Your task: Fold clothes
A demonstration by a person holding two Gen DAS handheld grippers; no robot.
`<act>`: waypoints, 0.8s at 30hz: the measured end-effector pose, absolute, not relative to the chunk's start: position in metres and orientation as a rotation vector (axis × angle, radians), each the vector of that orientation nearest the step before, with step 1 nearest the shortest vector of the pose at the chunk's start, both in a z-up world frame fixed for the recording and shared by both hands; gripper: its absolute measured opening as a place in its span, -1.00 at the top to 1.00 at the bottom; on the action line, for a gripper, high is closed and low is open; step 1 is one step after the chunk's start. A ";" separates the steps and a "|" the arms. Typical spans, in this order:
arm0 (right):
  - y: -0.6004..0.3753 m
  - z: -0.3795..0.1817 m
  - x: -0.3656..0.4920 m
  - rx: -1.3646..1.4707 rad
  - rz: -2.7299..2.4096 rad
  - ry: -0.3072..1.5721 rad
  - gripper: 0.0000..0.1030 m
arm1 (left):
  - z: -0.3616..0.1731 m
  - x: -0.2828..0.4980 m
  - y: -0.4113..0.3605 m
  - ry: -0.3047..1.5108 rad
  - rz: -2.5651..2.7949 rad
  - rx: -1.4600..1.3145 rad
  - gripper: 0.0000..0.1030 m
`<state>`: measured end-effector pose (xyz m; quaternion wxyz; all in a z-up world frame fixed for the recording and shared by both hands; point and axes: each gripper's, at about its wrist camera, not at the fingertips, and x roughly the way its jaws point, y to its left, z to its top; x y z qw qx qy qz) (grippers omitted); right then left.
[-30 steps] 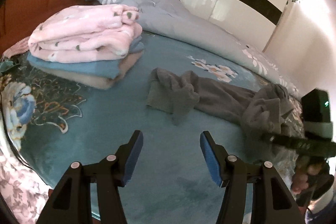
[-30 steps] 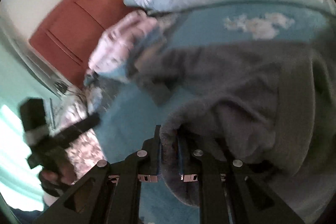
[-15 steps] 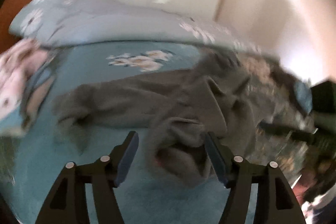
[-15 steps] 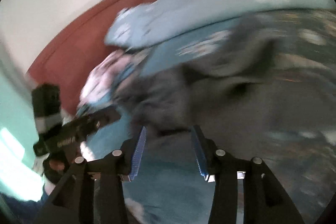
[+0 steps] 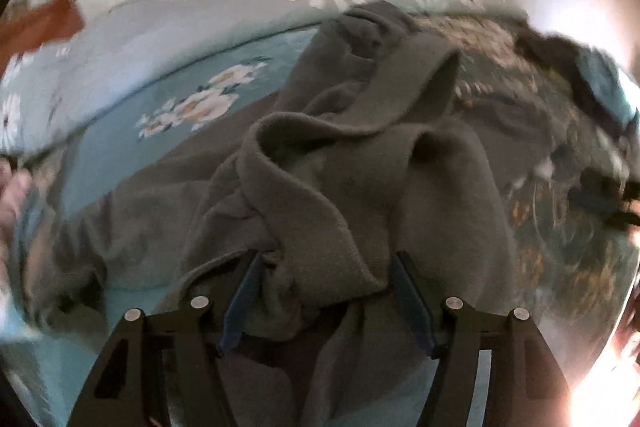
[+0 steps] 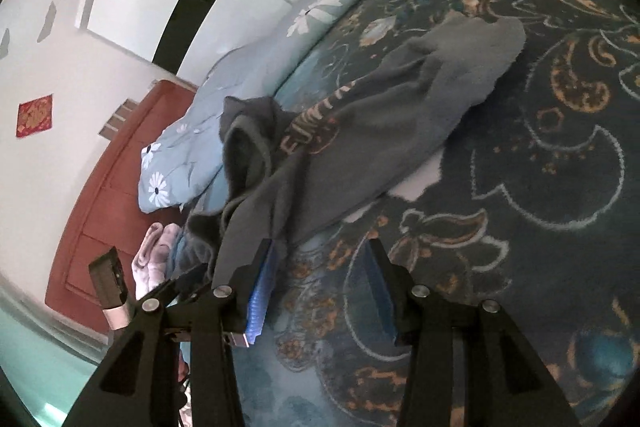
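Jaws of the left gripper (image 5: 326, 301) are spread wide, with a bunched fold of the grey sweatshirt (image 5: 360, 163) lying between the blue pads; no clamping is seen. Jaws of the right gripper (image 6: 320, 291) are likewise held apart, nothing gripped; the sweatshirt's edge is draped over the outside of one finger (image 6: 240, 283). The garment is spread crumpled across the bed (image 6: 560, 187), on a teal patterned cover. Printed lettering is noted on its front. A pale blue floral quilt (image 6: 256, 75) is seen beyond, against the wardrobe wall.
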<state>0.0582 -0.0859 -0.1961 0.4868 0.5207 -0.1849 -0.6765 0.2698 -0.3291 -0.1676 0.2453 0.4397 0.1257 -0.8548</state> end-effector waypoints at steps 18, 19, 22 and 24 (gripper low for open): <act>-0.139 -0.188 0.058 1.214 -1.550 -0.394 0.09 | -0.137 0.318 -0.349 0.673 -2.414 0.963 0.88; -0.147 -0.186 0.056 1.204 -1.557 -0.394 0.08 | -0.139 0.318 -0.348 0.672 -2.414 0.971 0.82; -0.169 -0.182 0.049 1.174 -1.577 -0.396 -0.41 | -0.145 0.325 -0.347 0.706 -2.418 0.985 0.77; -0.184 -0.179 0.044 1.155 -1.590 -0.397 -0.43 | -0.145 0.332 -0.347 0.754 -2.427 0.978 0.62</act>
